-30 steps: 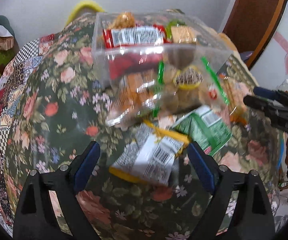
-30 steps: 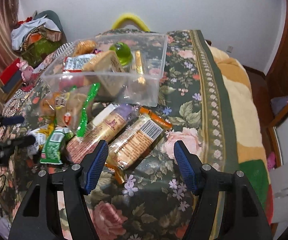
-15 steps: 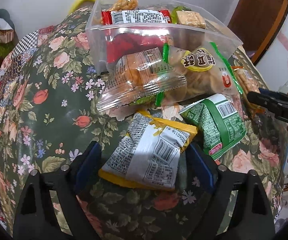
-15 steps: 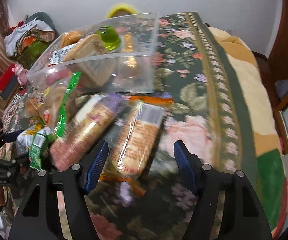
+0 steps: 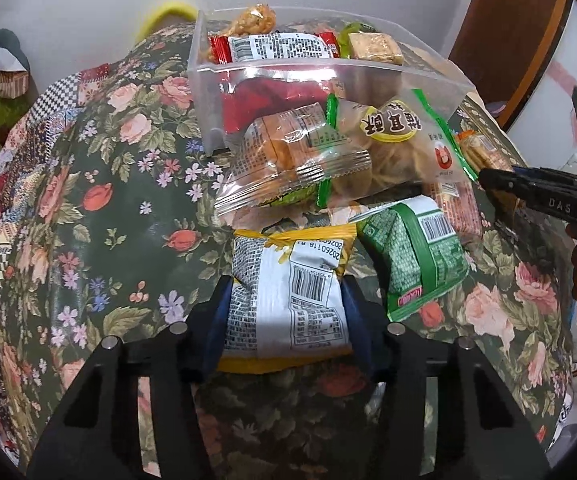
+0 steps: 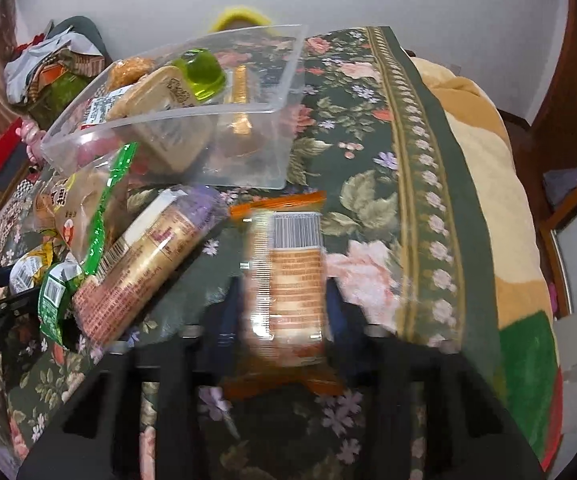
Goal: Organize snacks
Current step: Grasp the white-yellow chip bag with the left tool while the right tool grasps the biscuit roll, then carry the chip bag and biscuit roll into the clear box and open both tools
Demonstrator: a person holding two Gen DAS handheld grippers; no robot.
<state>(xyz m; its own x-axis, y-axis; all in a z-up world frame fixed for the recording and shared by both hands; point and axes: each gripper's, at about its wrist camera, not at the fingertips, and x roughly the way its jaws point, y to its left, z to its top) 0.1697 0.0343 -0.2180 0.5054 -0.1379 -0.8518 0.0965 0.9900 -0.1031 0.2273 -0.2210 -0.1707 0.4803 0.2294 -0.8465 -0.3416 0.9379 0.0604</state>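
Floral cloth (image 5: 100,208) lay under loose snacks. Left gripper (image 5: 286,312) was closing on the yellow pack (image 5: 288,300); right gripper (image 6: 282,312) clamped the orange pack (image 6: 288,276). Lifting both straight up, then over the bin (image 5: 308,76), would probably go best.

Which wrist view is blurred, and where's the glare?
Right wrist: motion blur smears the orange-edged cracker pack and the right gripper shut on it. Left wrist: sharp; glare streaks the clear bin wall and the clear pastry wrapper; fisheye bends both.

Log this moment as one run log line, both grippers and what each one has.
left gripper: closing on yellow-and-white packet | right gripper: shut on orange cracker pack | clear bin: partly filled
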